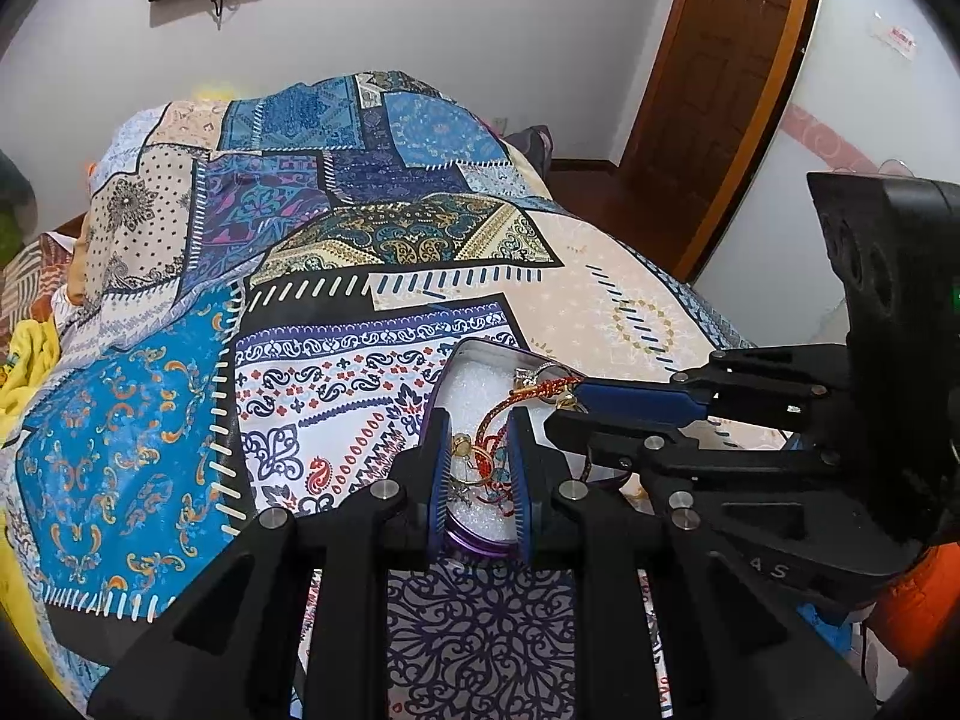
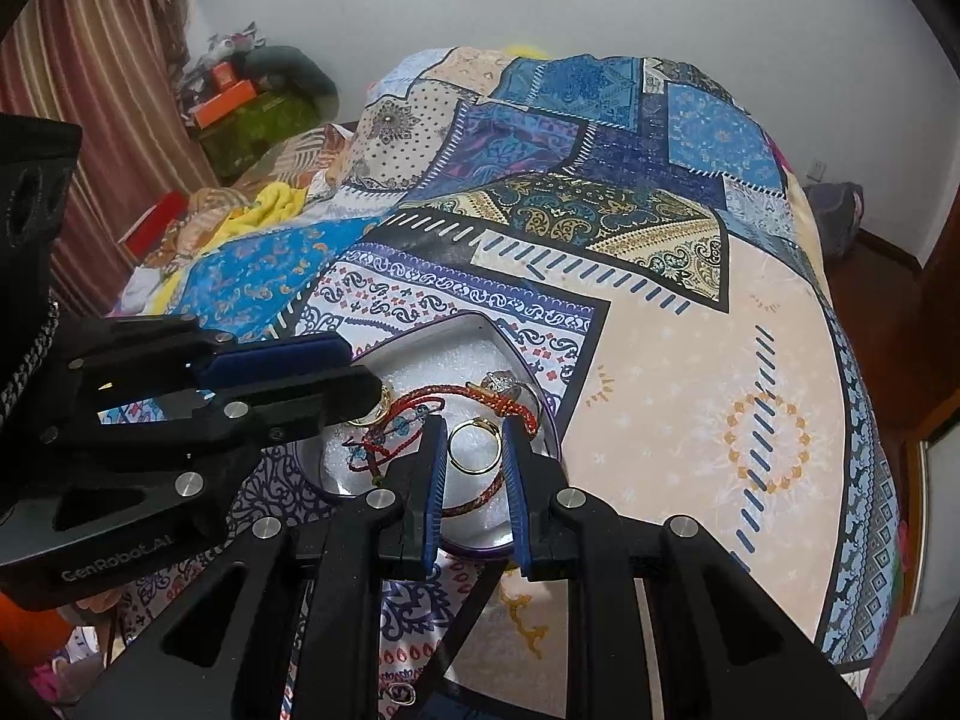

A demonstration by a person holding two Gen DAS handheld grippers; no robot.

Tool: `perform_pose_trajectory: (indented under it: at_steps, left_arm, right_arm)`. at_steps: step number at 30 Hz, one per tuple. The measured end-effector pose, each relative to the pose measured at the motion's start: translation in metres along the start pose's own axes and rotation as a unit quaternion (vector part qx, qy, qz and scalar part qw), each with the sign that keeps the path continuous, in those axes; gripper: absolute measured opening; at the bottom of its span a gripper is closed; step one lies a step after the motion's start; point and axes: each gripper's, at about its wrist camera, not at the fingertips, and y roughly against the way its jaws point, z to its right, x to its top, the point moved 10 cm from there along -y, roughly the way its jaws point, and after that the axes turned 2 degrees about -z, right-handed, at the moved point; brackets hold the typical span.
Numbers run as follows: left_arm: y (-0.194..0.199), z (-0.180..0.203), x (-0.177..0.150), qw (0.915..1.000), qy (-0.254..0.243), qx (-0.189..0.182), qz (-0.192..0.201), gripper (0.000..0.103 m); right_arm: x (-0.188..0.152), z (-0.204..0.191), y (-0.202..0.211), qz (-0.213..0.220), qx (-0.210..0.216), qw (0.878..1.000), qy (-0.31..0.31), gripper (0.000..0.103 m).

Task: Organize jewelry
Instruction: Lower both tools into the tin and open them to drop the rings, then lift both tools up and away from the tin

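Two grippers hover over a heart-shaped tin (image 2: 510,336) of jewelry on the patterned bedspread (image 2: 690,360).

The left gripper (image 1: 478,420) and right gripper (image 2: 474,426) each stand narrowly open, gripping nothing; a gold ring (image 2: 475,447) lies between the right fingers, red cord bracelets (image 2: 420,405) lie to its left, and a stone ring (image 2: 501,384) lies farther back.

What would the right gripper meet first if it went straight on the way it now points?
Most likely the gold ring, lying between its open fingers on the white lining of the heart-shaped tin. Depth is unclear, so the braided red bracelet behind could come first.
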Motion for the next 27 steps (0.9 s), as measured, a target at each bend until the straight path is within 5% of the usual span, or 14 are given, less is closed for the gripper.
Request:
perform_pose_trajectory:
  at_steps: [23,27]
  left_arm:
    - [0.057,-0.006,-0.006,0.999,0.0,0.037,0.025,0.018]
    - [0.074,-0.003,-0.007,0.9985,-0.001,0.042,0.035,0.018]
  right_arm:
    - [0.005,-0.016,0.043,0.021,-0.041,0.999,0.028,0.019]
    - [0.006,-0.019,0.062,0.04,-0.051,0.998,0.026,0.039]
